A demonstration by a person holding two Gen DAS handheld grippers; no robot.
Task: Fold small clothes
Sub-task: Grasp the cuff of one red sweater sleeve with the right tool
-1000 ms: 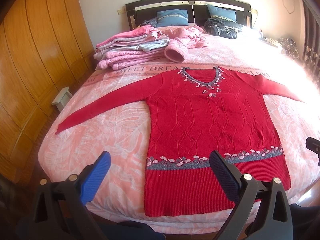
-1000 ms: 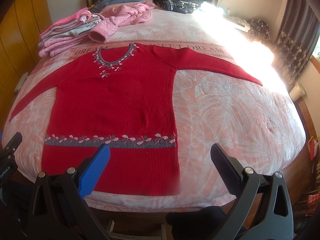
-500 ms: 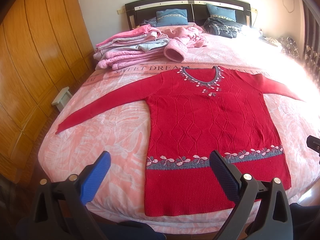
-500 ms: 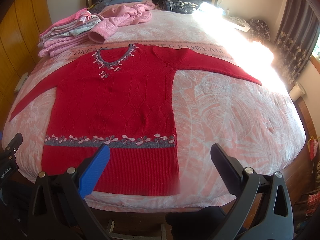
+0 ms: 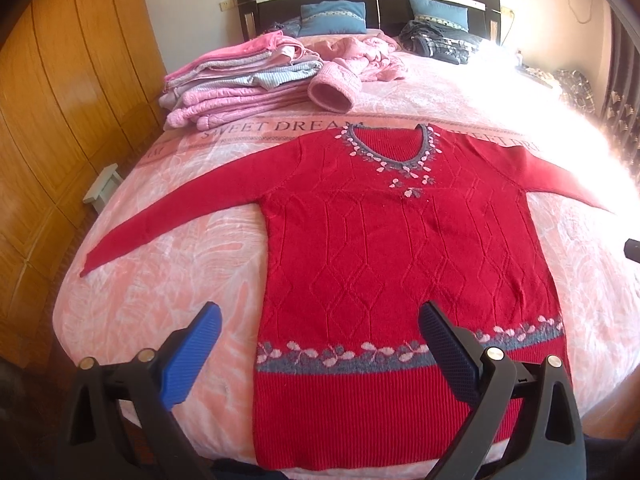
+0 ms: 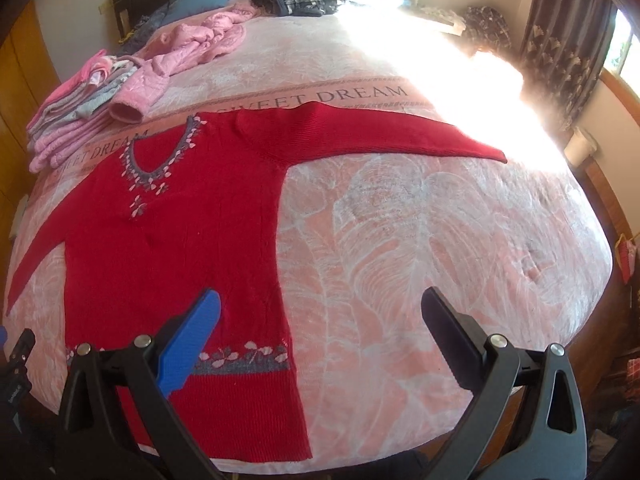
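One red knit sweater (image 5: 400, 264) with grey floral hem band lies flat, front up, both sleeves spread, on the pink leaf-print bed (image 5: 168, 280). Beyond its neckline: one stack of folded pink clothes (image 5: 240, 80), one loose pink quilted jacket (image 5: 352, 64), two blue pillows (image 5: 334, 18). Left claw (image 5: 320, 344) wide, empty, above the sweater hem. Right claw (image 6: 320, 330) wide, empty, above the sweater's side edge.

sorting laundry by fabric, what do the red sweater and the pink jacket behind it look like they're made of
Red sweater: knit yarn, probably wool or acrylic, matte. Raised diamond cable lines run down the body, the hem is ribbed, and a grey band carries pink leaf motifs.

Pink jacket: looks like quilted, padded fabric with a slight sheen, likely synthetic. Stitched puffy panels show on the sleeve. The fibre of either one cannot be confirmed by sight.
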